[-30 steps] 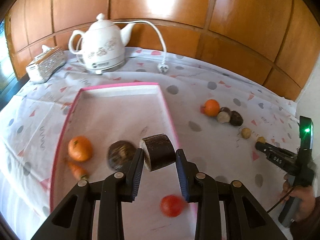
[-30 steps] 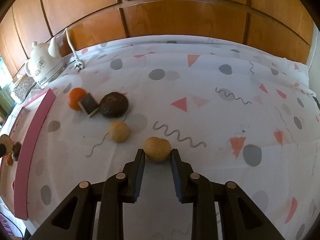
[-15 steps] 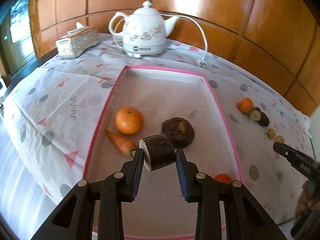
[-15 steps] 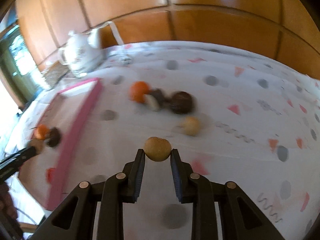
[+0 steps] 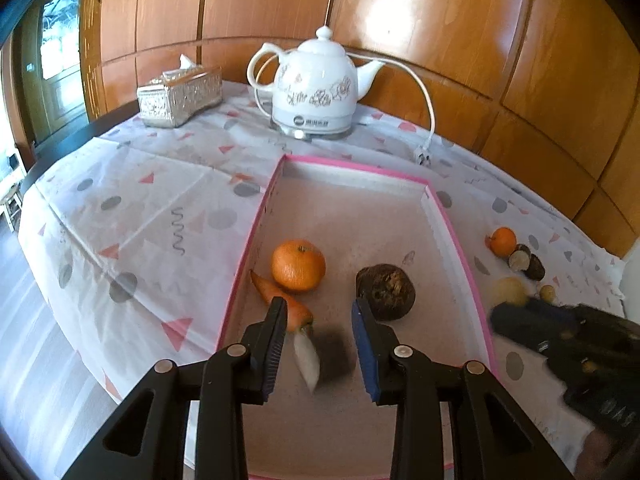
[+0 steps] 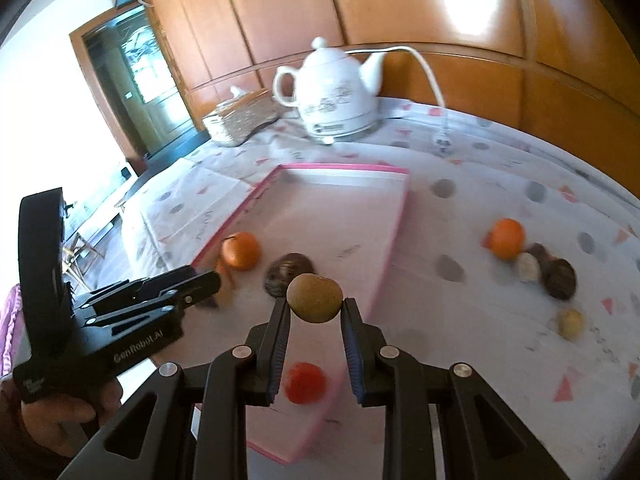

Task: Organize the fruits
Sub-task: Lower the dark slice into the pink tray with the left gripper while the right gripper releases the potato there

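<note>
1. The left gripper (image 5: 320,330) hangs spread over the pink tray (image 5: 456,236); a blurred dark chunk (image 5: 330,356) lies free between its fingers.
2. The right gripper (image 6: 314,320) pinches a tan round fruit (image 6: 315,298) above the tray's near edge.

You see a glossy glazed white teapot (image 5: 316,88) before shiny varnished wood panelling (image 5: 440,20). The printed tablecloth (image 5: 140,208) looks matt and creased.

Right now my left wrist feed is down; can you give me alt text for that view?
The left gripper hangs open over the pink-rimmed tray, a blurred dark chunk below and between its fingers. An orange, a carrot and a dark round fruit lie in the tray; the right gripper enters blurred at right.
</note>
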The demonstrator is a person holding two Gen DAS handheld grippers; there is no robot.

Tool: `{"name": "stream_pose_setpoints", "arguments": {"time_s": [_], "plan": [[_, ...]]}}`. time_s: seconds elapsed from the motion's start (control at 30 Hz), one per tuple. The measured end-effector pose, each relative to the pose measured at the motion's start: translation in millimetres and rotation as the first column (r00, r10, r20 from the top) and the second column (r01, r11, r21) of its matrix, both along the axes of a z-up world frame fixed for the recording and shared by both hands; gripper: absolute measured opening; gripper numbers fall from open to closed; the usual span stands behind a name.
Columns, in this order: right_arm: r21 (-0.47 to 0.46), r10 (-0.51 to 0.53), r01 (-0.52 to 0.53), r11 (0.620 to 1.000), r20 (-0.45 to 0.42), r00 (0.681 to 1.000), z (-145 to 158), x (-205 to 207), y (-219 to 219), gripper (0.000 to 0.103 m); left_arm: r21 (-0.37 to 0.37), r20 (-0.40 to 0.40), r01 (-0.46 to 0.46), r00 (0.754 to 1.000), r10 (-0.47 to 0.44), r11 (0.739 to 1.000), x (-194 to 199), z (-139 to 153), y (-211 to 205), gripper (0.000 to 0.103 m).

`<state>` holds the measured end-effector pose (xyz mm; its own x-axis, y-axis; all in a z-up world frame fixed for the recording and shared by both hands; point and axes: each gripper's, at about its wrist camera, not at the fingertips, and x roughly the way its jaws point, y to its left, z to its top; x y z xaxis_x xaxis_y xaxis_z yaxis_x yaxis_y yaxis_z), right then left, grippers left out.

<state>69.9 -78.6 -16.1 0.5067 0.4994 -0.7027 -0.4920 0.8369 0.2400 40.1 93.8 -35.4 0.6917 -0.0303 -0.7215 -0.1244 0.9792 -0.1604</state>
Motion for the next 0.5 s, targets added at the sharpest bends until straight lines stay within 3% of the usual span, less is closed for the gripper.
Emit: {"name": "stream_pose_setpoints", "arguments": {"time_s": [0.1,0.2,0.27,0.33,0.4,0.5], "plan": [[-0.015,0.025,-0.026,1.000,-0.012,1.000,-4,1,14,0.027,0.010,0.015,-0.011,1.000,0.010,1.000,-2,4,1,0.061],[-0.034,0.026,-0.026,0.999,-0.014,1.000,-10,-1,20,0.031,0.039,0.043,-0.043,0.998,0.042,0.998,-5,10,2,0.073],[-0.047,0.018,-0.019,0.999,-0.006,1.000,-12,-4,21,0.038,0.059,0.057,-0.058,0.997,0.055,0.997,-6,14,3,0.078],[-0.065,0.011,-0.011,0.998,0.012,1.000,-12,-9,21,0.047,0.062,0.068,-0.079,0.995,0.074,0.995,-8,17,5,0.092],[-0.086,-0.007,0.012,0.996,0.055,0.998,-10,-13,20,0.057,0.070,0.084,-0.100,0.992,0.094,0.993,-10,20,6,0.097],[-0.109,-0.043,0.055,0.993,0.109,0.993,-7,-18,17,0.058,0.072,0.091,-0.115,0.990,0.108,0.991,-11,21,7,0.100]]}}
